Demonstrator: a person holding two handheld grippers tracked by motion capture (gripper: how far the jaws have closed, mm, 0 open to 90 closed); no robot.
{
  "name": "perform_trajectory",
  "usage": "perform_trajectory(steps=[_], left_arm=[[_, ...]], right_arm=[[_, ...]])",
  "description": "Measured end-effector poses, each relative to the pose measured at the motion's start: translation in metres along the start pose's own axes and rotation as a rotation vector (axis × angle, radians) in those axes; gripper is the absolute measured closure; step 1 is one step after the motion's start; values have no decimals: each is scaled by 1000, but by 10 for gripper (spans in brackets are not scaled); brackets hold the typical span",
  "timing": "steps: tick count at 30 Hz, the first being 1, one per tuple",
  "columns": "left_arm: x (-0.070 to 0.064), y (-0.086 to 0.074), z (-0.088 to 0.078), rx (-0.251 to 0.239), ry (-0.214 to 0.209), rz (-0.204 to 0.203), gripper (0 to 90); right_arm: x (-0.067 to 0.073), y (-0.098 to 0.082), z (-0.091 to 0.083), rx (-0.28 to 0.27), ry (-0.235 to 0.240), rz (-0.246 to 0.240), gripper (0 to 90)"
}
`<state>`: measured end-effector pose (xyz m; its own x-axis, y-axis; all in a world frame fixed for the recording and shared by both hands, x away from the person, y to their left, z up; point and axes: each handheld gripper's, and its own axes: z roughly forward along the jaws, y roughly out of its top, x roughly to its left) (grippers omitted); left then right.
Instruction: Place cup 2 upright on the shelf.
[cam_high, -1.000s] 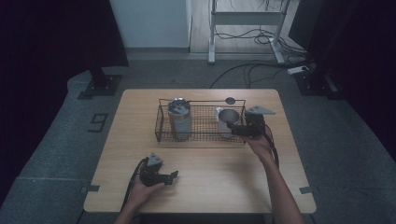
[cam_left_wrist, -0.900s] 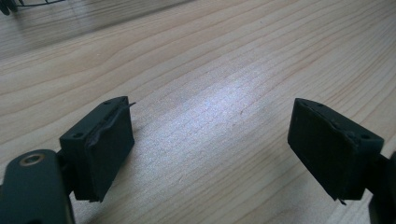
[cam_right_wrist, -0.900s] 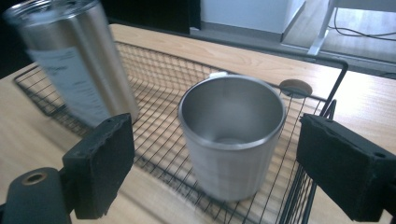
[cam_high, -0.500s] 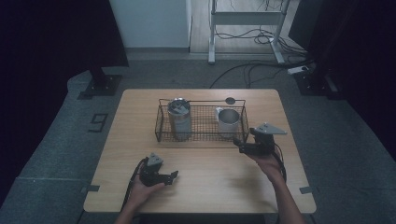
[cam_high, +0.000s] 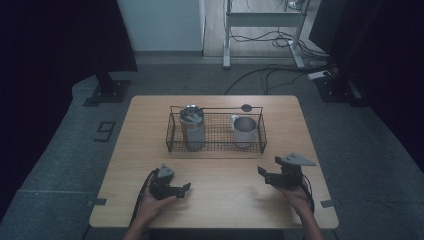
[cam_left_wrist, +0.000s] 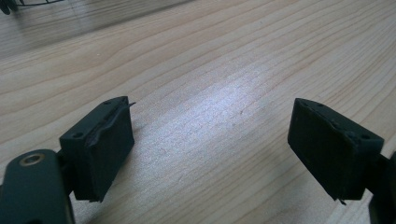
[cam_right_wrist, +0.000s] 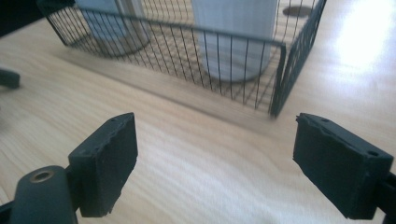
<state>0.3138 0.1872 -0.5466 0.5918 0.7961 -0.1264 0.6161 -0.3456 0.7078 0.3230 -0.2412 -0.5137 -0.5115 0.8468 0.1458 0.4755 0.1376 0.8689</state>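
- Steel mug (cam_high: 244, 131) stands upright in the wire basket (cam_high: 217, 148), centre of the high view, right end.
- It looks light, rigid and slick (empty, I judge), so pinch its rim wall, not the round body.
- Right gripper (cam_high: 262, 172) spread, empty, lower right over the counter (cam_high: 225, 205).
- Left gripper (cam_high: 186, 188) likewise spread, lower left.

Your wire basket (cam_high: 216, 131) sits at the middle of the table (cam_high: 300, 125), toward its far edge. In it stand the tall canister (cam_high: 191, 127) at the left and the mug (cam_high: 244, 131) at the right. Behind the basket lies a small disc (cam_high: 246, 107). Your left gripper (cam_high: 186, 188) and right gripper (cam_high: 260, 170) sit nearer you, well apart.
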Motion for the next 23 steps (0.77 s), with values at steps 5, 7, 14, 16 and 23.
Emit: perform_trajectory(steps=[5, 7, 14, 16, 23], left_arm=[[0, 0, 0, 0, 2, 2, 144], [0, 0, 0, 1, 1, 3, 144], [0, 0, 0, 1, -1, 1, 144], [0, 0, 0, 1, 0, 2, 144], [-2, 0, 0, 4, 4, 10, 144]], right_arm=[[-1, -10, 3, 32, -6, -1, 138], [-1, -13, 5, 45, -12, -7, 138], [-2, -14, 4, 43, -15, 3, 138], [-3, -15, 4, 45, -18, 5, 138], [-2, -16, 4, 47, -21, 9, 136]])
